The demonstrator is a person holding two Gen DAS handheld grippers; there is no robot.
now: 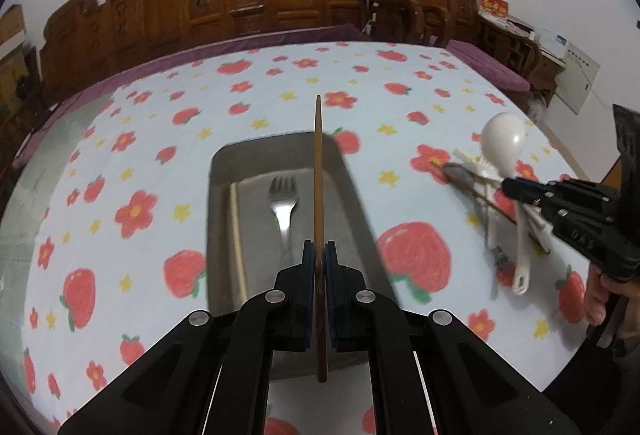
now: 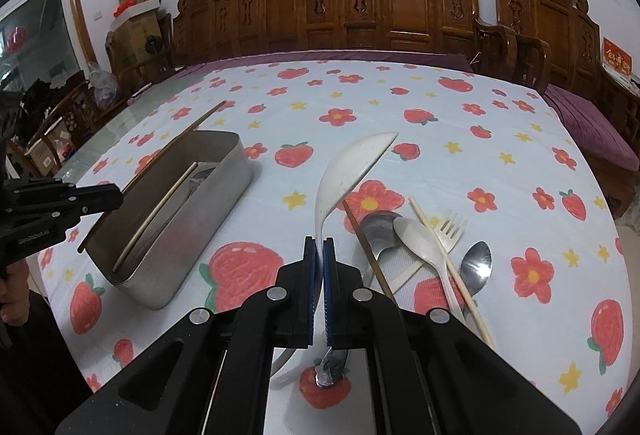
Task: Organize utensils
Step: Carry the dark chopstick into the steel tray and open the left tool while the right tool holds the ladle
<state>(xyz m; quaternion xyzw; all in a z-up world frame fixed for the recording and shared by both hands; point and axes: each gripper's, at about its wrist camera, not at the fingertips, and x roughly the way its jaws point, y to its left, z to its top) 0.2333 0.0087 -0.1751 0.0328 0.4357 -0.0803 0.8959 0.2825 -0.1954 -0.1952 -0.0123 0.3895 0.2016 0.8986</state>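
Observation:
My left gripper point(image 1: 319, 247) is shut on a dark brown chopstick point(image 1: 318, 163), which stands on edge above the metal tray point(image 1: 216, 171). A steel fork point(image 1: 284, 199) and a pale chopstick point(image 1: 236, 227) lie inside the tray. My right gripper point(image 2: 319, 241) is shut on the handle of a large white spoon point(image 2: 348, 171), lifted off the cloth with its bowl pointing away. To its right lies a heap: a steel spoon point(image 2: 378, 231), a white plastic spoon point(image 2: 416, 239), a white fork point(image 2: 452, 229), a brown chopstick point(image 2: 366, 243), a pale chopstick point(image 2: 448, 267) and a second steel spoon point(image 2: 476, 263).
A tablecloth point(image 2: 360, 95) with strawberries and flowers covers the table. Carved wooden chairs point(image 2: 400, 3) with purple cushions line the far edge. In the right wrist view the left gripper point(image 2: 116, 195) sits at the tray's near left corner. A hand point(image 1: 596, 295) grips the right tool.

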